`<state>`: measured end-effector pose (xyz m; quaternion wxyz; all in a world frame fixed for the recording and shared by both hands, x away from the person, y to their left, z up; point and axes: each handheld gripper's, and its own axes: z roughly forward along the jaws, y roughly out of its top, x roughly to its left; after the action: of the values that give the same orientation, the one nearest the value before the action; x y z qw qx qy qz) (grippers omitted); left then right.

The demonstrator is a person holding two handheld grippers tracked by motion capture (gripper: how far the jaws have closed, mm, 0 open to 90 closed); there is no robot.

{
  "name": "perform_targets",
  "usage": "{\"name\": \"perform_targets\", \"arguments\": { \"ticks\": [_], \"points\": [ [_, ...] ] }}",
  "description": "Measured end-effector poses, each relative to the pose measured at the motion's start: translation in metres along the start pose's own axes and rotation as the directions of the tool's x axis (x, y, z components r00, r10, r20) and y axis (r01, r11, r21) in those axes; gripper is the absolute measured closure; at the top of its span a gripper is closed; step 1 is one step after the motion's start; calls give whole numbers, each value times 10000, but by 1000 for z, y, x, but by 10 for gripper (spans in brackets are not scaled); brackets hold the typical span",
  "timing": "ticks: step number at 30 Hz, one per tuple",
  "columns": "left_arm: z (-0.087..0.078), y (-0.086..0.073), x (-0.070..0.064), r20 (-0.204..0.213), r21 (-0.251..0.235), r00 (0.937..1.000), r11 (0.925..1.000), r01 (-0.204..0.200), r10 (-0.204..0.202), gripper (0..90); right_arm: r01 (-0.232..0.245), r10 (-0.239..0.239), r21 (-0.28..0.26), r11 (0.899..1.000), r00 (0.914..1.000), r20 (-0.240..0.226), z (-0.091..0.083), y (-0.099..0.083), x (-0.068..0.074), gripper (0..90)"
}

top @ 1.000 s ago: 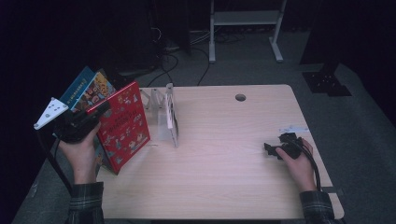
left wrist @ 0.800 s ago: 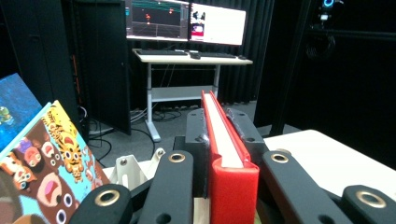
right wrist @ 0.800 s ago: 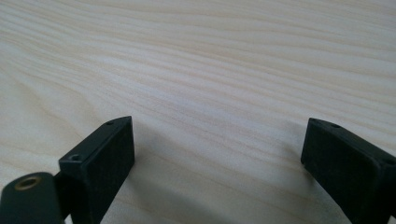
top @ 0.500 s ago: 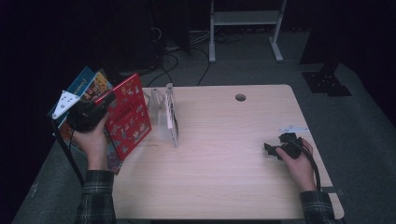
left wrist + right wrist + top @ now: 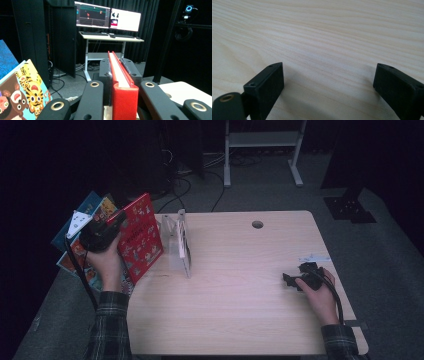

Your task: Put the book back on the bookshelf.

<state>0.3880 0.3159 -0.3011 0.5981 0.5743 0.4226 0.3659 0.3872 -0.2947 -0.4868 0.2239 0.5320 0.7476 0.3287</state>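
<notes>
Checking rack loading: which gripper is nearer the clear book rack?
Left. The left gripper holds the red book just beside the clear book rack; the right gripper rests far across the table.

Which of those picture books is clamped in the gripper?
The red book: the left gripper is shut on its spine edge and holds it upright. The blue-covered books with cartoon animals lie loose behind it at the table's left end.

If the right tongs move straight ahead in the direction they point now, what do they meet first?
Probably the bare table: the right tongs, open, point low over the wood, and nothing else lies ahead of them. How soon they would touch it is unclear.
</notes>
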Motion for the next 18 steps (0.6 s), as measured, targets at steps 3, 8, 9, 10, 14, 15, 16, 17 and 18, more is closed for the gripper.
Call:
{"name": "perform_targets", "arguments": {
  "ticks": [3,8,9,10,14,15,16,17,18],
  "points": [
    [5,-3,1,-23,-67,10000,10000,-20,20,797,-8,8,4,10000,10000,-1,0,0,0,88],
    [16,-9,2,32,-100,10000,9999,-51,51,797,-5,5,1,10000,10000,-2,0,0,0,88],
    [17,-10,3,24,-109,10000,9999,-49,49,797,-7,7,3,10000,10000,-2,0,0,0,88],
    [19,-11,3,-4,-108,10000,9999,-38,38,797,-5,5,3,10000,10000,-3,0,0,0,88],
    [24,-17,4,-35,-64,9999,9999,-118,118,797,-8,8,3,10000,10000,-4,0,0,0,88],
    [24,-18,4,-28,-46,9999,9999,-154,154,797,-1,1,1,10000,10000,0,0,0,0,88],
    [24,-19,4,-34,-11,9999,9999,-158,158,797,-7,7,2,10000,10000,-3,0,0,0,88],
    [23,-19,4,-101,48,9999,9999,-105,105,797,-3,3,1,10000,10000,-1,0,0,0,88],
    [22,-20,4,-174,50,9998,9999,-125,126,797,-7,7,3,10000,10000,-3,0,0,0,88]
  ]
}}
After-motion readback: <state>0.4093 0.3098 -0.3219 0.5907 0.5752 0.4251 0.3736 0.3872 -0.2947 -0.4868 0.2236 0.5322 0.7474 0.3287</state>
